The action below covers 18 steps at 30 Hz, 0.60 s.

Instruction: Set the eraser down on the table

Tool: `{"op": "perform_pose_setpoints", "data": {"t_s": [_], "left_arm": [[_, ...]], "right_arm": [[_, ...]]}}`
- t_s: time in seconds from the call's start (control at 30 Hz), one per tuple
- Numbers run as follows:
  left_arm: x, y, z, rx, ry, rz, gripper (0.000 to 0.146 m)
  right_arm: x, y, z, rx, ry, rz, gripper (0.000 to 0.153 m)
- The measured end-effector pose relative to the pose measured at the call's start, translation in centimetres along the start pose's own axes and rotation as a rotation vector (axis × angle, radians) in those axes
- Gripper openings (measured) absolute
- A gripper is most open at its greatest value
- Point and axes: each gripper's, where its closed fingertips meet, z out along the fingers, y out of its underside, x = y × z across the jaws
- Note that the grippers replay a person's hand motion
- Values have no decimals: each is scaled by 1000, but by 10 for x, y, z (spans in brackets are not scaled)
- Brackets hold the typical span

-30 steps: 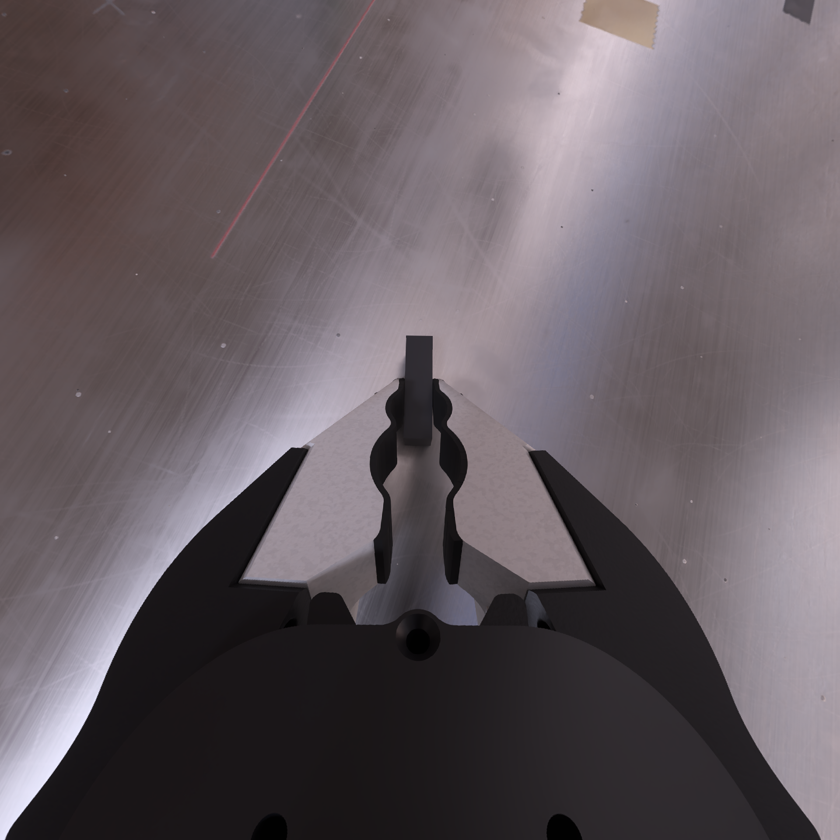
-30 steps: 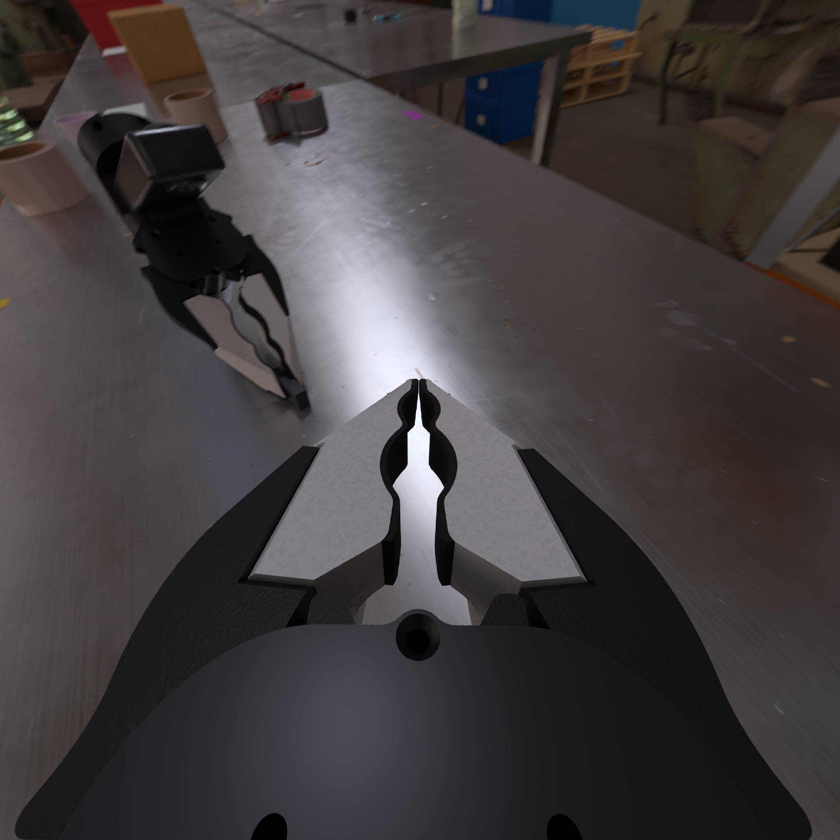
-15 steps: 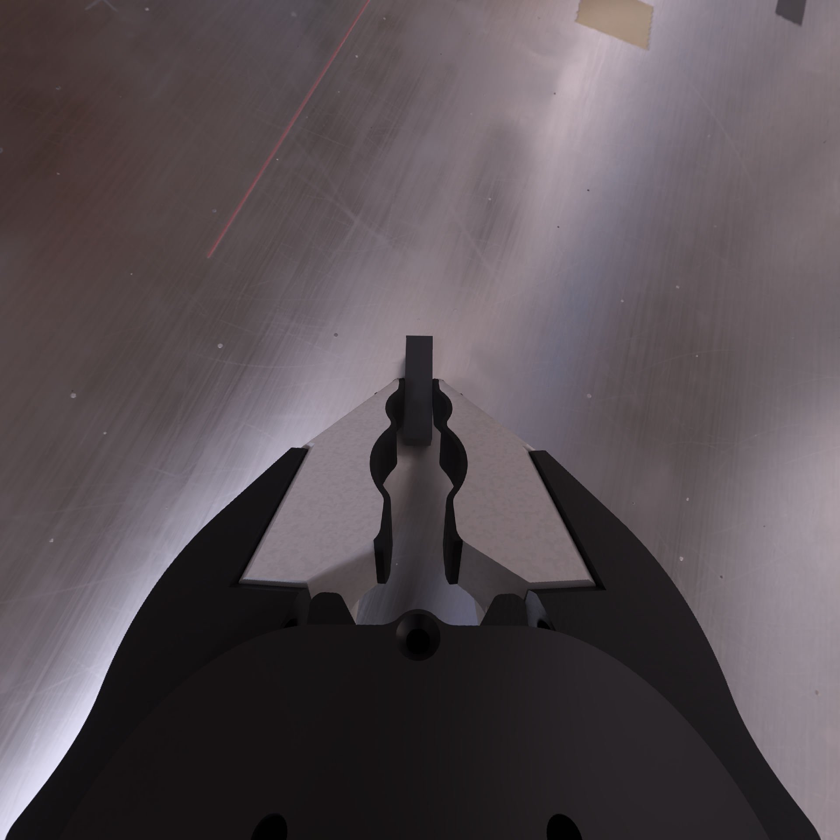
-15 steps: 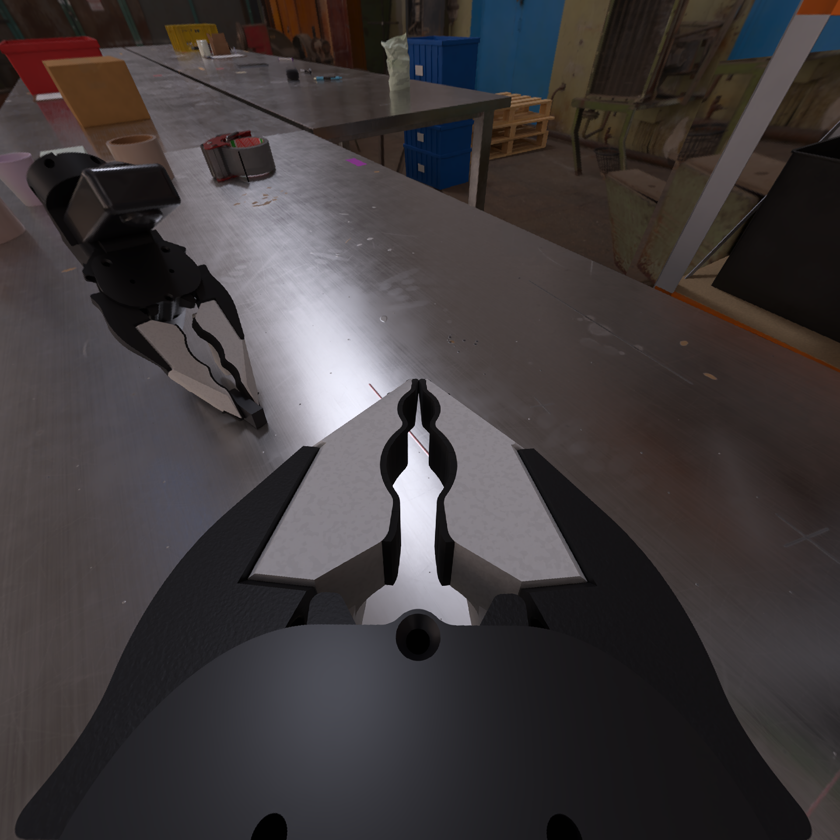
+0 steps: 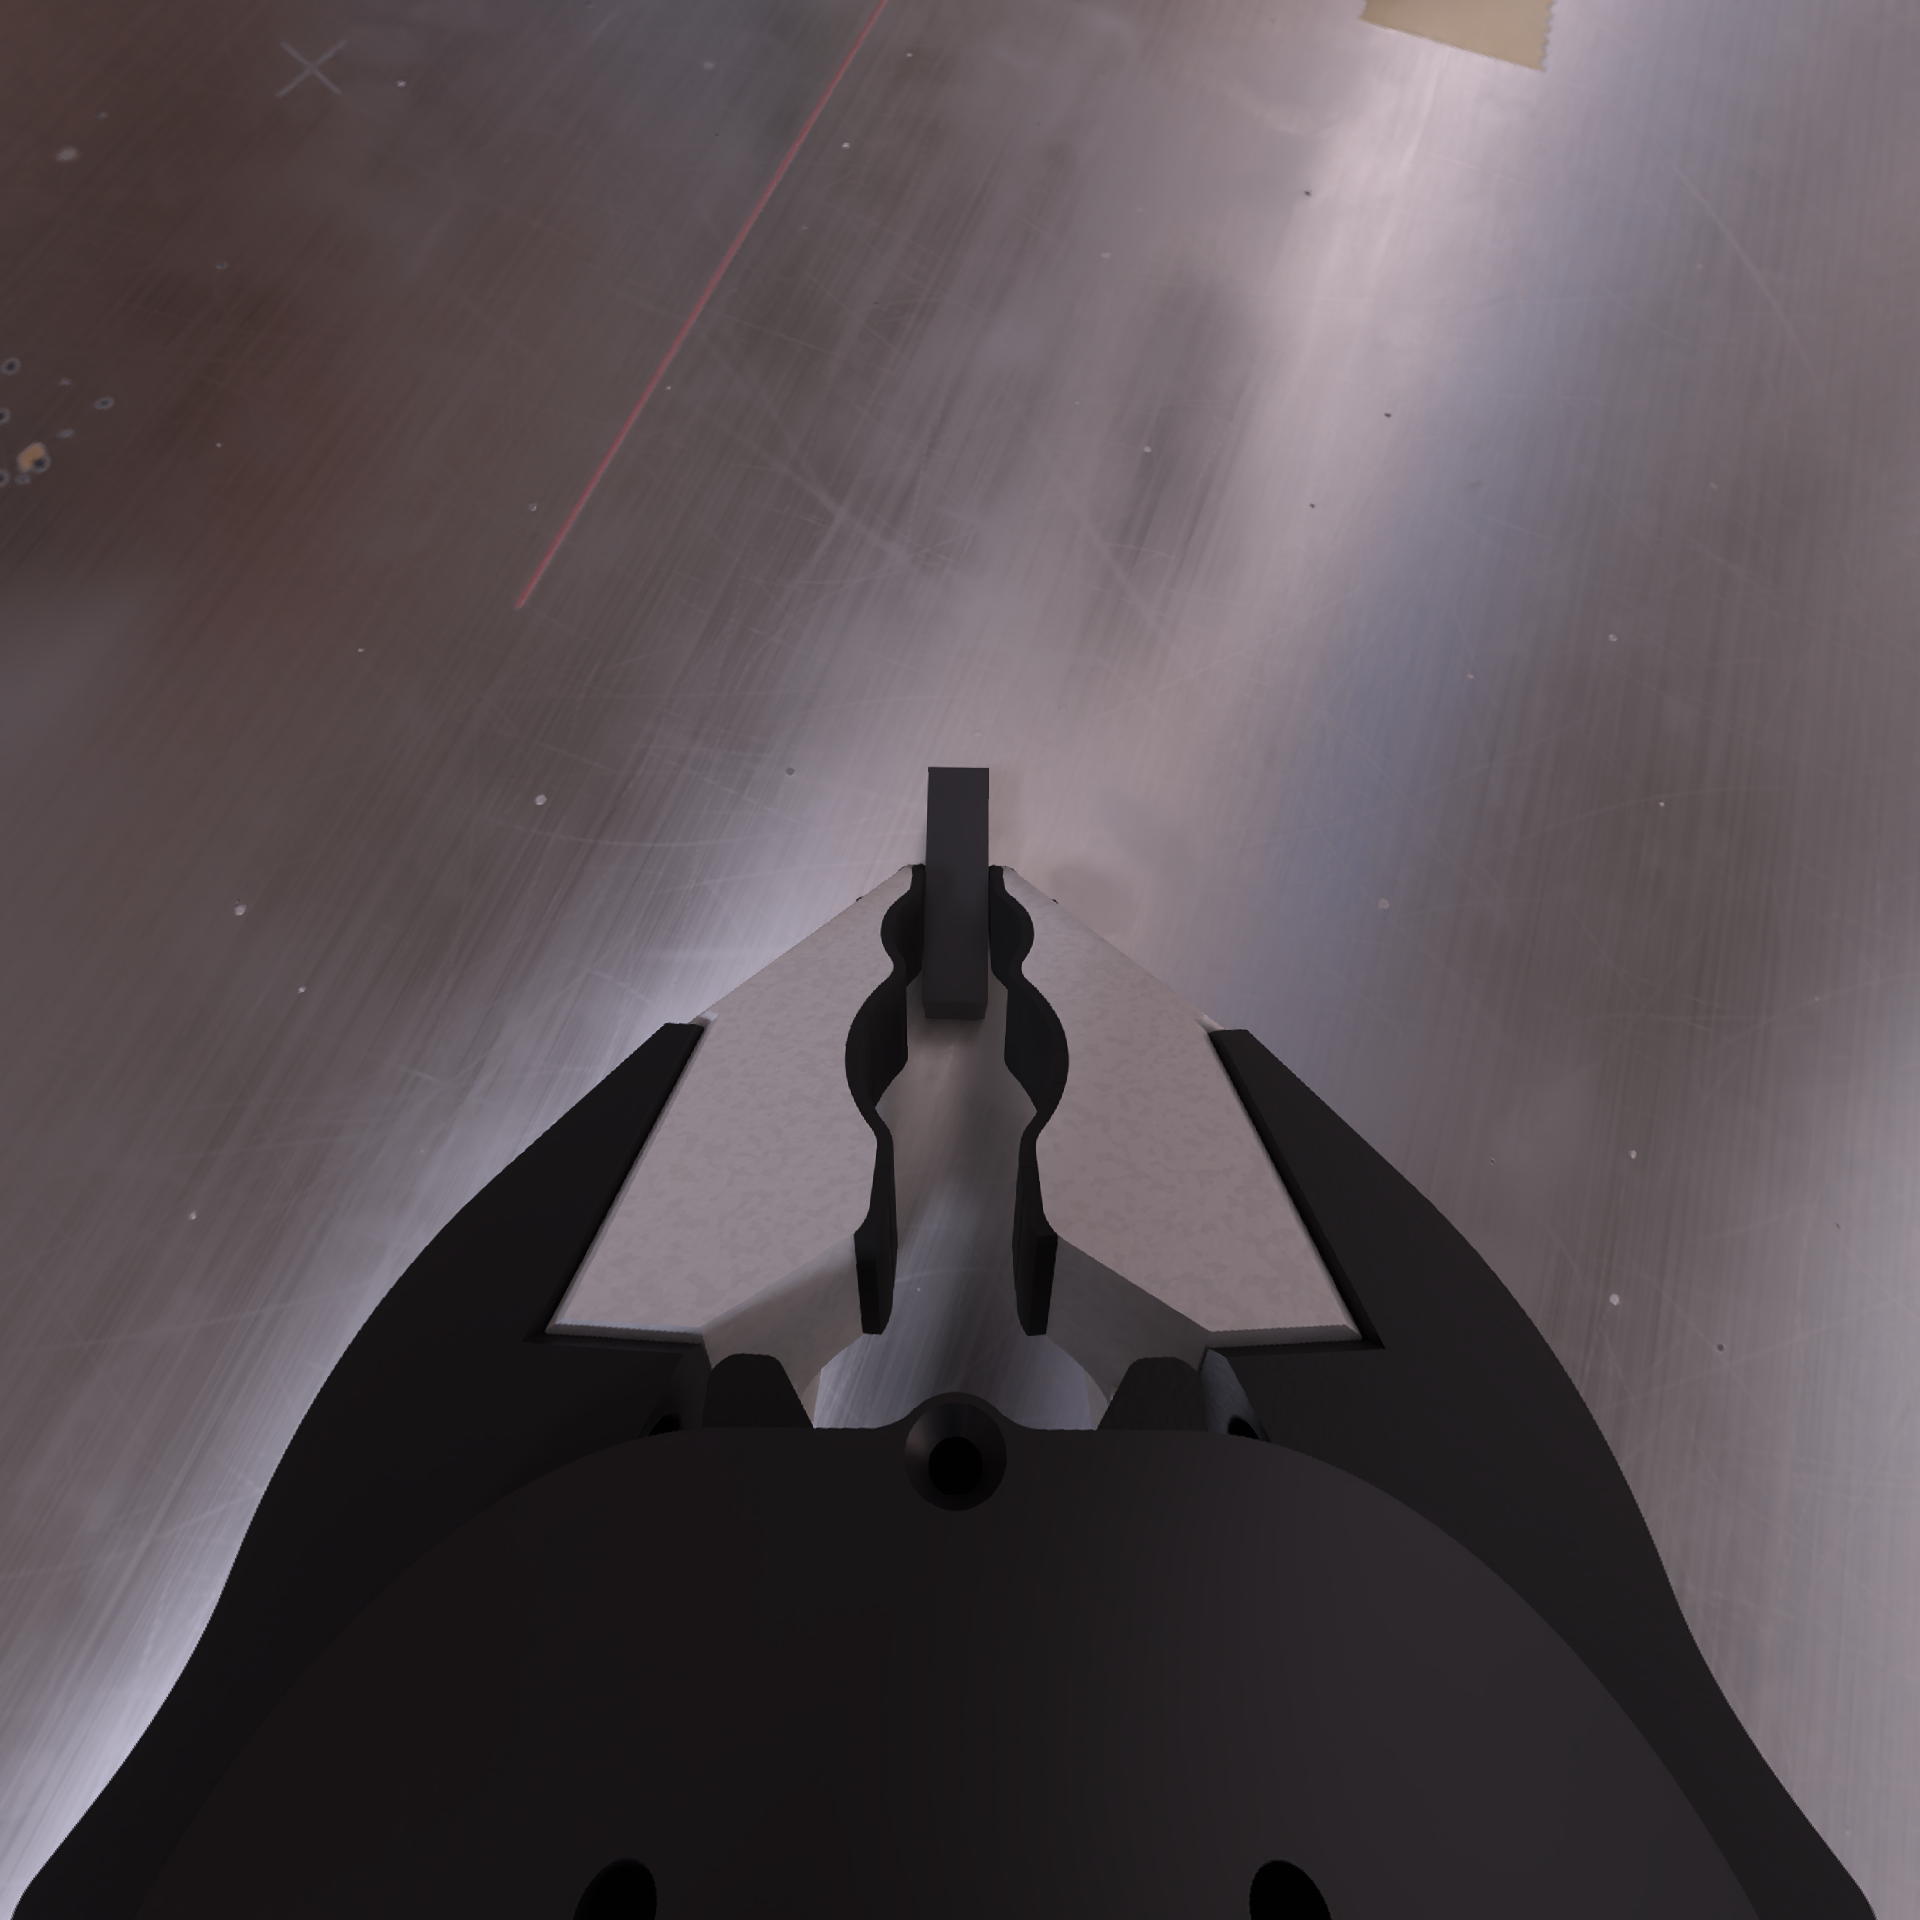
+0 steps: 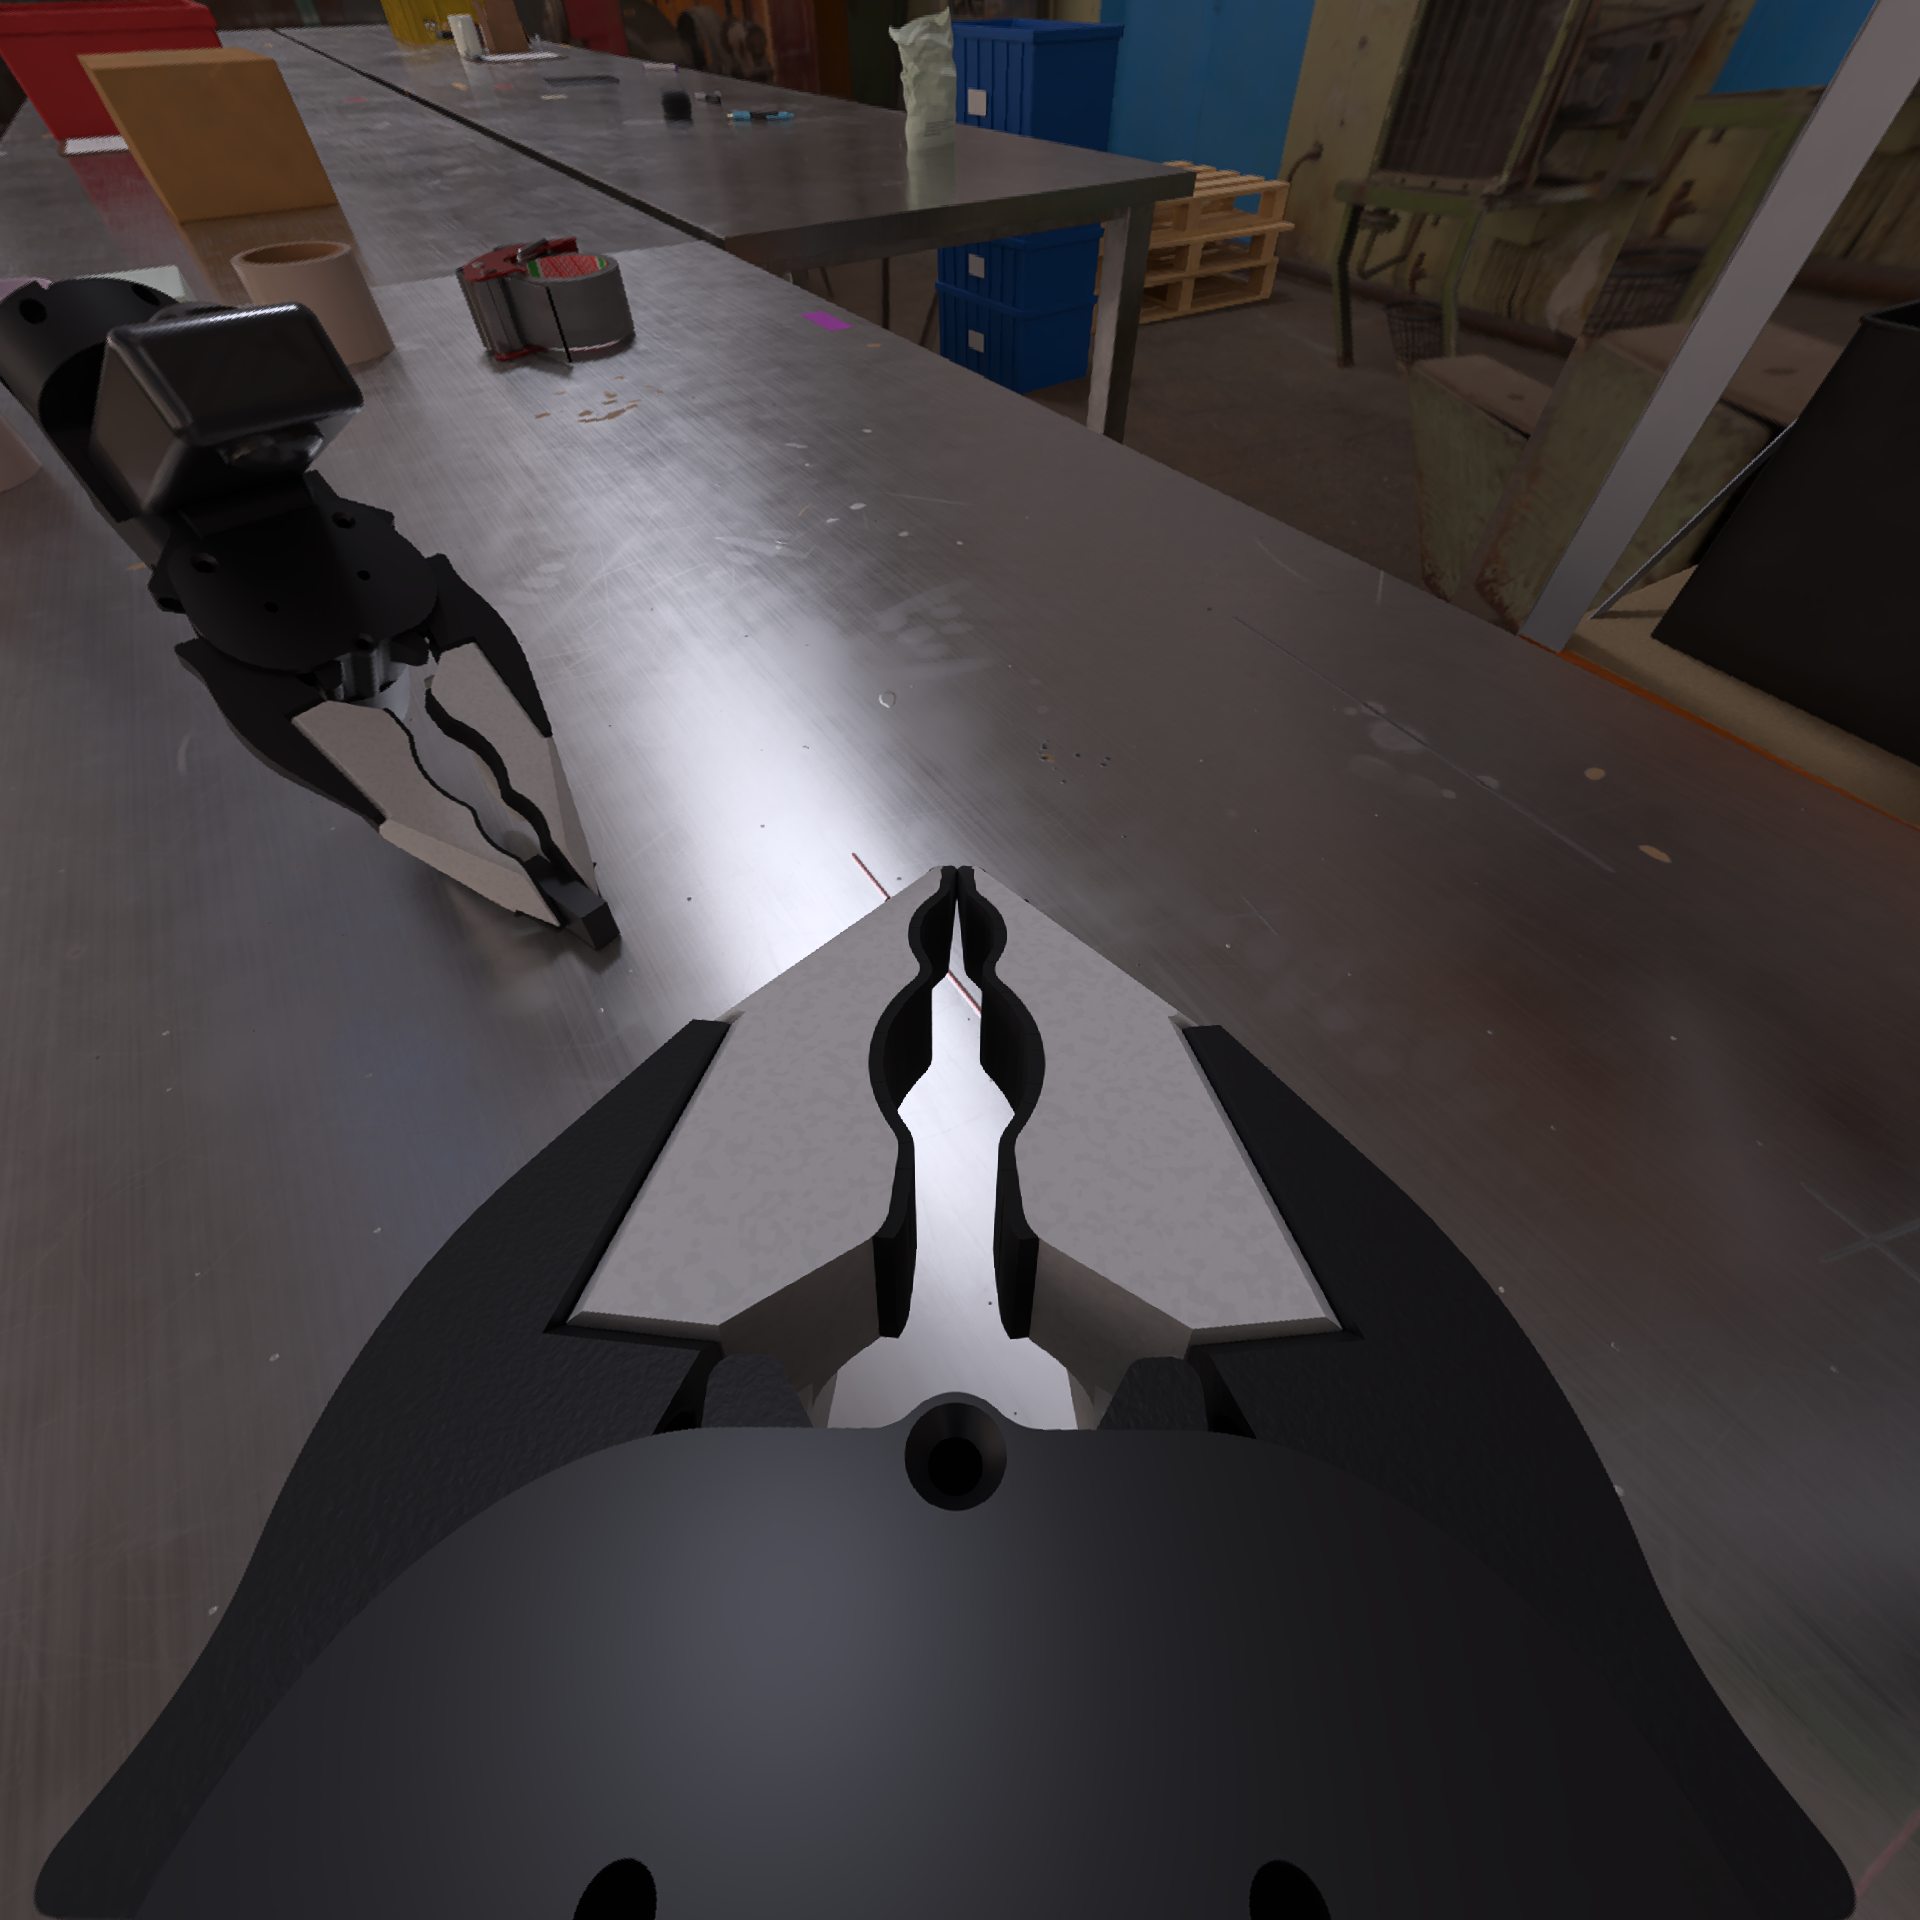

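Note:
A small dark grey eraser (image 5: pixel 956 883) sits upright between the tips of my left gripper (image 5: pixel 956 878), which is shut on it and points down at the steel table (image 5: pixel 1351 623). In the right wrist view the left gripper (image 6: pixel 566 909) is at the left, its tips and the eraser (image 6: pixel 584 918) very low over the table or touching it; I cannot tell which. My right gripper (image 6: pixel 956 878) is shut and empty, held above the table to the right of the left one.
A thin red line (image 5: pixel 707 301) marks the table. A tan tape patch (image 5: pixel 1455 31) lies far ahead. A tape dispenser (image 6: pixel 545 301), a cardboard roll (image 6: pixel 307 291), a brown board (image 6: pixel 208 135) and a red bin (image 6: pixel 94 42) stand at the back. The table's edge (image 6: pixel 1558 644) runs along the right.
The left gripper has stayed shut on the eraser and barely shifted. The right gripper has tilted its view upward and moved, so the left gripper now shows larger and nearer.

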Motion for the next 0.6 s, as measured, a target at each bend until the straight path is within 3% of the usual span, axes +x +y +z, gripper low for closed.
{"op": "perform_pose_setpoints", "data": {"t_s": [0.6], "left_arm": [[3, 0, 1, 2, 29, -100, 11]], "right_arm": [[-12, 14, 13, -77, -62, 6, 0]]}}
